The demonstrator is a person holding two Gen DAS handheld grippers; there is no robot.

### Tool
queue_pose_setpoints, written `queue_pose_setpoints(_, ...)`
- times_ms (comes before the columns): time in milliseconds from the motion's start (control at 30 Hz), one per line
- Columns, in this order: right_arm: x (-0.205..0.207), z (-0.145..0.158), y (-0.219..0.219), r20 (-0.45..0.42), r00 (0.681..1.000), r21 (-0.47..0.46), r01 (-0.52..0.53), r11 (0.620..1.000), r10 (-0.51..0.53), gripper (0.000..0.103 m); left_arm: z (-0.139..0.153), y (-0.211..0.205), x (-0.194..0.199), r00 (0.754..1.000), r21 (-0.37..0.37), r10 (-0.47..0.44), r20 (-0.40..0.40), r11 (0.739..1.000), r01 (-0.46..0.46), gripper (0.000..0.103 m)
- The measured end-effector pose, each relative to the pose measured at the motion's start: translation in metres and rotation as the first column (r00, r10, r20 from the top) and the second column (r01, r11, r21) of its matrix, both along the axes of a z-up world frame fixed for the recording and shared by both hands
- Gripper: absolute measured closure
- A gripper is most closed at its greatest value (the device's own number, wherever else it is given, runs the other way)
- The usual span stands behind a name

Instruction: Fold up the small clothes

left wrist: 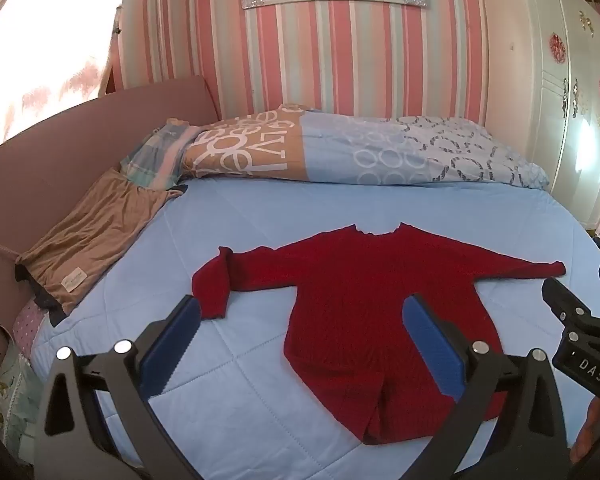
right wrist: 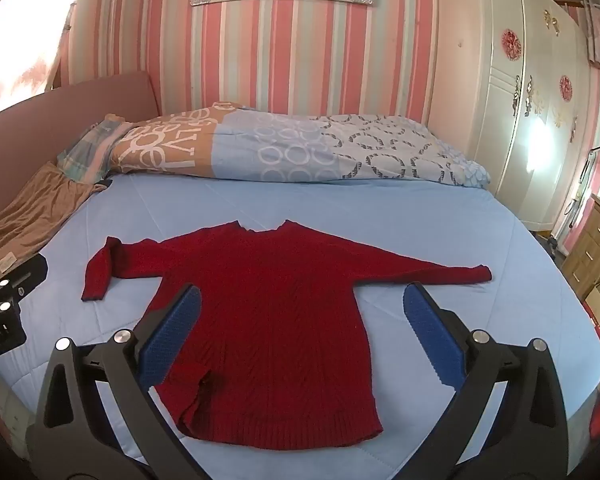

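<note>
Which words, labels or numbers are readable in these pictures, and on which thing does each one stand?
"DAS": white letters on the black body of the right gripper, seen from the left wrist.
Large white letters on the tan band of the duvet: upside down and creased, not surely readable.
Small label on the brown cloth: too small to read.
Print on the left gripper's body: blurred.

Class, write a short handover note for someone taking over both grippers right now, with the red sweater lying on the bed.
Left gripper: open, holding nothing, above the sweater's hem on its left side.
Right gripper: open, holding nothing, above the sweater's body.
Red sweater: spread flat on the blue bedspread, neck away from you. Its right sleeve lies straight out; the left sleeve's cuff is bent over.
Done: sweater laid out.
Left: all folds; probably straighten the bent cuff first.
</note>
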State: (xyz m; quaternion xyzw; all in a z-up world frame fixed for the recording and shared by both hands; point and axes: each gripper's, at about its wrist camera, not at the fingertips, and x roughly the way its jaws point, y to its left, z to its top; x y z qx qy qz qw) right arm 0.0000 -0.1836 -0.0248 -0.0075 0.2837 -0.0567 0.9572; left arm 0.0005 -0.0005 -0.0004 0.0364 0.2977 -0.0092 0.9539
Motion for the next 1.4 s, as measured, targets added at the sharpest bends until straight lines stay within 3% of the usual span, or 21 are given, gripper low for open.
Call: queue_pose_setpoints(1400,-0.003,0.008,0.003,0.021,1.0,-0.017,0.011,1.0,-0.01,0.003,-0.001,-0.005,-0.001,1.0,-0.005,-0.007,0.001,1.0,0.007,0.002)
